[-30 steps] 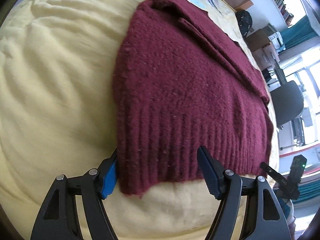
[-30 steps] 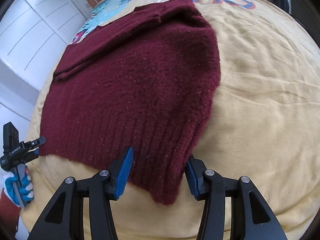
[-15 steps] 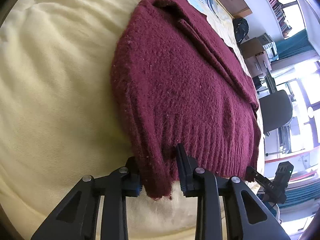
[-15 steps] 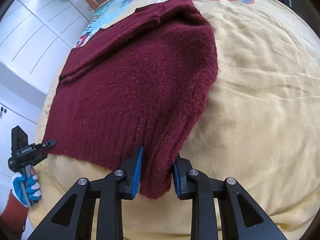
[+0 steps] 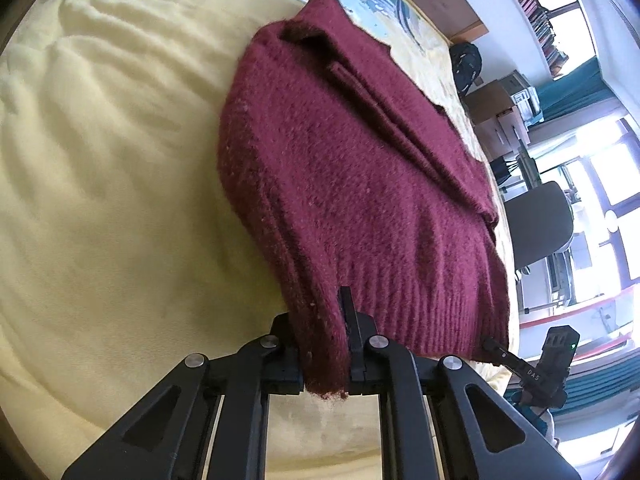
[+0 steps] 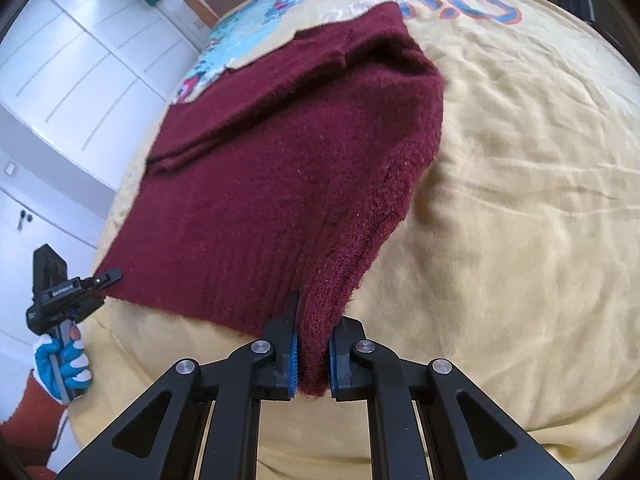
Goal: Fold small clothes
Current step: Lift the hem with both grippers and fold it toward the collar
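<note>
A dark red knitted sweater (image 5: pixel 360 184) lies flat on a yellow bedspread (image 5: pixel 100 200), its sleeves folded in over the body. My left gripper (image 5: pixel 324 344) is shut on the near left corner of the ribbed hem, which bunches between the pads. In the right wrist view the same sweater (image 6: pixel 288 168) spreads away from me, and my right gripper (image 6: pixel 312 354) is shut on the near right hem corner between its blue pads. Each view also shows the other gripper at the far hem corner: the right gripper (image 5: pixel 536 372) and the left gripper (image 6: pixel 76 292), held by a gloved hand (image 6: pixel 60 364).
The bedspread (image 6: pixel 520 200) carries a colourful print near the sweater's collar (image 6: pixel 240 52). White cupboard doors (image 6: pixel 68 72) stand left of the bed. An office chair (image 5: pixel 540 220), boxes (image 5: pixel 500 108) and a bright window (image 5: pixel 592 184) lie beyond the bed's right side.
Both grippers went from open around the hem corners to shut on them. The corners now bunch up between the pads and lift slightly off the bedspread.
</note>
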### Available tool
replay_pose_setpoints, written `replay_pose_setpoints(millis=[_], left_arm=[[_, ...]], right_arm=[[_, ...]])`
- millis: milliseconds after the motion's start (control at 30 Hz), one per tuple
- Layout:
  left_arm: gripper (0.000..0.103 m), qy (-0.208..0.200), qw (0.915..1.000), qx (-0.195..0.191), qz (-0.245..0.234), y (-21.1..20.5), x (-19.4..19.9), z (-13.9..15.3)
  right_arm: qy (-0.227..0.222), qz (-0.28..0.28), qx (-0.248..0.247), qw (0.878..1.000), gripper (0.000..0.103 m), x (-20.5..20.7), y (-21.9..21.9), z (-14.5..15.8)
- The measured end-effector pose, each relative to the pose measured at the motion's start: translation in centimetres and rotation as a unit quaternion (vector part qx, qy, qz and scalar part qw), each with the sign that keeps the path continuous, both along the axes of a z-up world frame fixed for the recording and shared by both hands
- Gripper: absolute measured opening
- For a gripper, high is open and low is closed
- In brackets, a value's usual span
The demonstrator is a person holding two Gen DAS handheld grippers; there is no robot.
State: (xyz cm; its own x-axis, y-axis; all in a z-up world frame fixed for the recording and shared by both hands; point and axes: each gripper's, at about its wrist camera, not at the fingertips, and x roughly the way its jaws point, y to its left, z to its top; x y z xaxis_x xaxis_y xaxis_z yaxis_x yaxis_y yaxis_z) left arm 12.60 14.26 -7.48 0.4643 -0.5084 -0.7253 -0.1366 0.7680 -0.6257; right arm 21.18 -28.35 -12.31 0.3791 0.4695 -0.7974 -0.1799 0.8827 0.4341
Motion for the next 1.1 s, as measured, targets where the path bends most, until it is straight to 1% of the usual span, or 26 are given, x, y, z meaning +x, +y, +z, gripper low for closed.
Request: replay_pose_setpoints(millis=[167, 300, 500, 667, 867, 1000, 1100], left_arm=[[0.01, -0.021, 0.9997, -0.01, 0.007, 0.1, 0.1, 1.7], [0.01, -0.035, 0.9993, -0.01, 0.005, 0.3, 0.2, 3.0], [0.01, -0.058, 0.9982, -0.015, 0.006, 0.5, 0.7, 5.1], [0.01, -0.089, 0.9958, -0.019, 0.006, 1.0, 1.8, 7.7], [0.01, -0.127, 0.9914, -0.029, 0.012, 2.0, 3.9, 10.9], [0.01, -0.148, 0.9886, -0.026, 0.015, 2.6, 5.7, 12.7], [0.01, -0.161, 0.9865, -0.022, 0.016, 2.9, 7.2, 13.8]], right_arm=[[-0.016, 0.012, 0.011, 1.0, 0.01, -0.3, -0.1, 1.6], [-0.032, 0.009, 0.024, 0.999, 0.01, -0.5, -0.3, 3.0], [-0.07, 0.001, 0.045, 0.997, 0.01, 0.1, -0.6, 6.3], [-0.102, -0.007, 0.057, 0.993, 0.01, 1.1, -1.0, 9.2], [-0.134, -0.019, 0.072, 0.988, 0.009, 3.7, -1.4, 12.3], [-0.152, -0.023, 0.069, 0.986, 0.009, 5.4, -1.4, 14.0], [-0.161, -0.031, 0.071, 0.984, 0.009, 7.5, -1.4, 14.9]])
